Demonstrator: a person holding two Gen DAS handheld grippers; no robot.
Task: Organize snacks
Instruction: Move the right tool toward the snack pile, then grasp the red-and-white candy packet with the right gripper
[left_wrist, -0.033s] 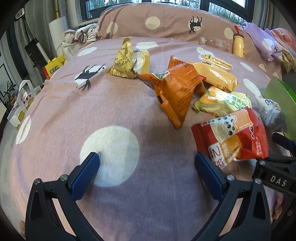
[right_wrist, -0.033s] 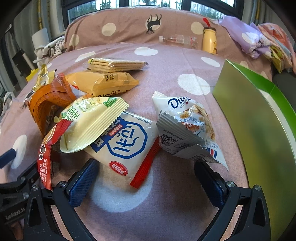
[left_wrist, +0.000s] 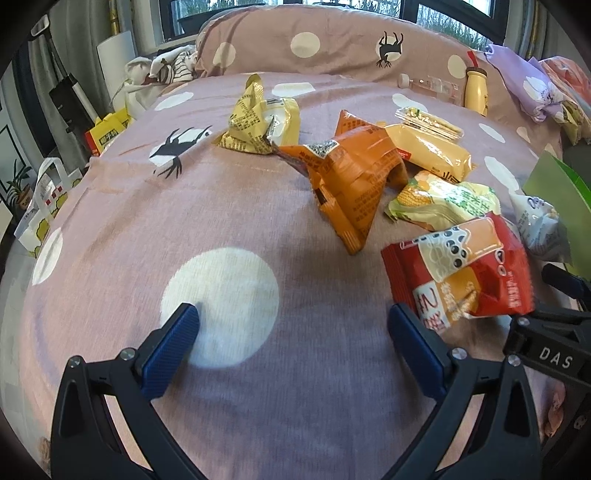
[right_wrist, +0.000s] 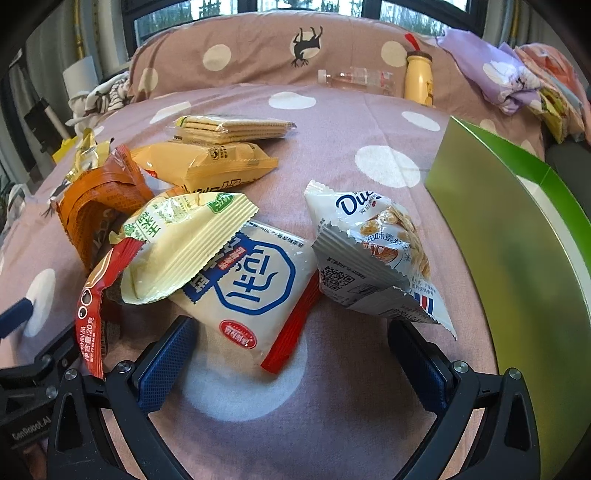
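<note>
Both grippers gape empty, left gripper (left_wrist: 291, 319) over bare bedspread w/ the red crinkly foil snack packet (left_wrist: 458, 273) just off its right finger, right gripper (right_wrist: 291, 332) straddling the white-and-blue flat snack pouch (right_wrist: 255, 284); risk: slick overlapping packs slip or drag neighbours.

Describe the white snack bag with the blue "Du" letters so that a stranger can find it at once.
Start at the tall green box on the right side of the pink spotted bedspread. Just left of it, apart from the main pile, sits a puffed white snack bag. Only this one shows blue "Du" lettering, a picture of pale flakes and a QR code on its folded seam.
</note>
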